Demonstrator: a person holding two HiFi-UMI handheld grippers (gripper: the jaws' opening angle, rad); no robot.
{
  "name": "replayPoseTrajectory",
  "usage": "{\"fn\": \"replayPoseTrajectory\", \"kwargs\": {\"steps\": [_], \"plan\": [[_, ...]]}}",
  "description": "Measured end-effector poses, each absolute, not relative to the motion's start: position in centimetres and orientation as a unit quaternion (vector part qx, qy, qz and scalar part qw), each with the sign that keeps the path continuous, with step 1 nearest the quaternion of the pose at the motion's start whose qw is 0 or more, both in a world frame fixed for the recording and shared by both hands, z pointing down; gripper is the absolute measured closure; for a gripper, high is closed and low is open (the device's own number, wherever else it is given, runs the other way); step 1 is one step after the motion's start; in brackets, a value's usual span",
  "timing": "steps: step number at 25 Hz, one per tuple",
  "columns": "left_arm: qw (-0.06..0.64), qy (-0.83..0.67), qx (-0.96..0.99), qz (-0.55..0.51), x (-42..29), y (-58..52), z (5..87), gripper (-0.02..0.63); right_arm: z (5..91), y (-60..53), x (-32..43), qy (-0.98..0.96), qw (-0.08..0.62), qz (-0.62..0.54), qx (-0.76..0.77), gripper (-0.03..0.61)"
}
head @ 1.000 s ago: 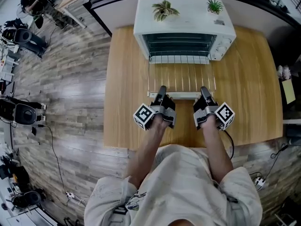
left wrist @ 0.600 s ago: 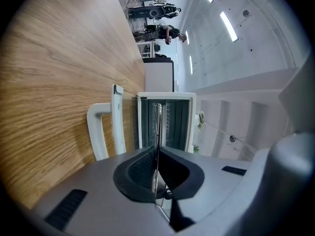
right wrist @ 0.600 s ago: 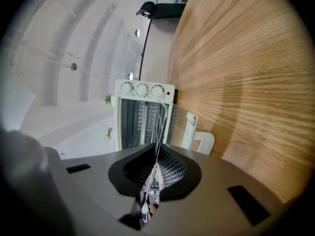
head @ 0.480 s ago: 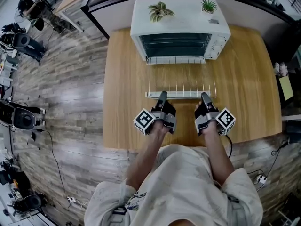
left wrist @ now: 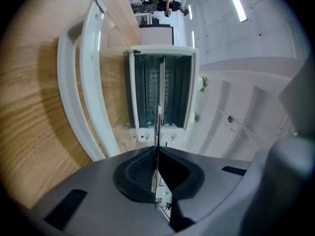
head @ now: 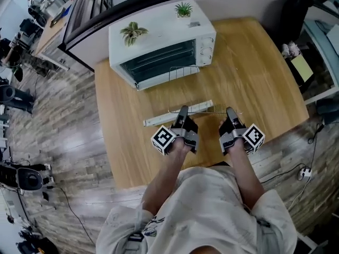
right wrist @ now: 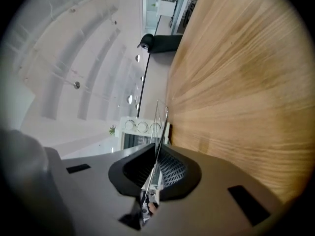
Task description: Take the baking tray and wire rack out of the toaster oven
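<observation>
Head view: left gripper (head: 183,110) and right gripper (head: 230,111) jaws both clenched on wire rack (head: 204,90); toaster oven (head: 159,36) at 11 o'clock on worktop (head: 259,67).

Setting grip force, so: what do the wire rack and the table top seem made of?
Wire rack: thin bright silvery rods with glints, likely chromed or stainless steel.
Table top: matte light wood grain; solid wood or laminate, cannot tell.
</observation>
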State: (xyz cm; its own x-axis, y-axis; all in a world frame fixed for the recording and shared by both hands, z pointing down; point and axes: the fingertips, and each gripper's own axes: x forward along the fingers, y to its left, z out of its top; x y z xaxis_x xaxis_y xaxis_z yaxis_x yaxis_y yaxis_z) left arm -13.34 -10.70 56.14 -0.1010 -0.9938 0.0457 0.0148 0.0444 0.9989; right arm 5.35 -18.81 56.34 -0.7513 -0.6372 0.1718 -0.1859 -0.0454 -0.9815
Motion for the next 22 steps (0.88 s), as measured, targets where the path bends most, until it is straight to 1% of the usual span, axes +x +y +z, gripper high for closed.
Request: {"fn": "replayPoseTrajectory", "kwargs": {"steps": [6,12,17,22], "plan": [[0.542,-0.479,0.506,-0.47,-6.3,-15.0,56.0,0.598,56.7,-18.9,13.6,0.627,0.236,-0.639,-0.377,0.541],[0.588,-0.435,0.539,-0.419,0.6,-17.2,56.6,0.598,57.2,-17.6,20.9,0.586,0.282,-0.619,-0.44,0.541],[0.611,-0.417,0.549,-0.389,4.1,-17.6,57.3,0.598,58.1,-15.9,24.4,0.556,0.306,-0.614,-0.47,0.541],[0.625,-0.42,0.552,-0.36,5.3,-17.5,58.6,0.598,59.2,-15.0,25.7,0.533,0.315,-0.618,-0.485,0.541]]}}
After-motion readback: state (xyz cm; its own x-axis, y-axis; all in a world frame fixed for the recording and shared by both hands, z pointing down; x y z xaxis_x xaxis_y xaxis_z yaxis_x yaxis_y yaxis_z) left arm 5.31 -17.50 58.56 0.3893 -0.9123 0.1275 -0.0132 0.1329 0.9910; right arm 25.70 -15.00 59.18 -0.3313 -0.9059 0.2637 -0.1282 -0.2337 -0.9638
